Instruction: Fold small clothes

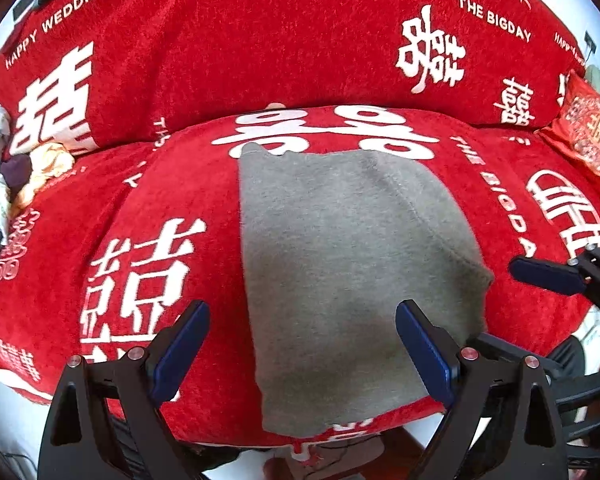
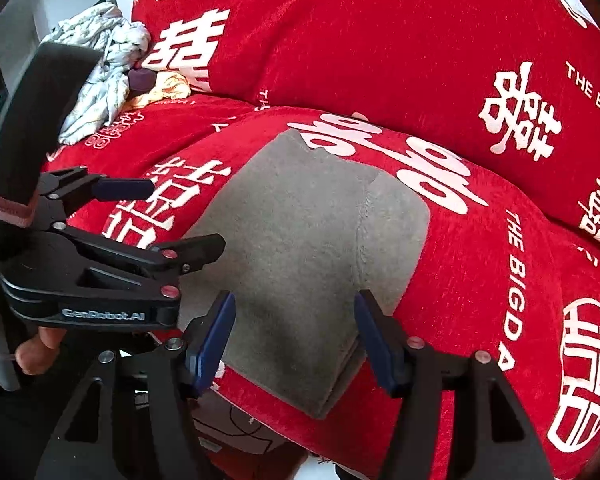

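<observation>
A small grey garment (image 1: 340,272) lies flat on the red sofa seat (image 1: 148,184), folded lengthwise with a seam along its right side. It also shows in the right wrist view (image 2: 300,248). My left gripper (image 1: 302,344) is open and empty, hovering over the garment's near end. My right gripper (image 2: 294,338) is open and empty over the garment's near edge. The right gripper's fingers (image 1: 548,274) show at the right in the left wrist view. The left gripper (image 2: 172,216) shows at the left in the right wrist view.
A pile of crumpled white, yellow and purple clothes (image 1: 4,176) lies at the sofa's left end, also in the right wrist view (image 2: 112,76). A red cushion (image 1: 592,136) sits at the right. The sofa backrest (image 1: 260,40) rises behind. The floor (image 1: 380,452) shows below the seat edge.
</observation>
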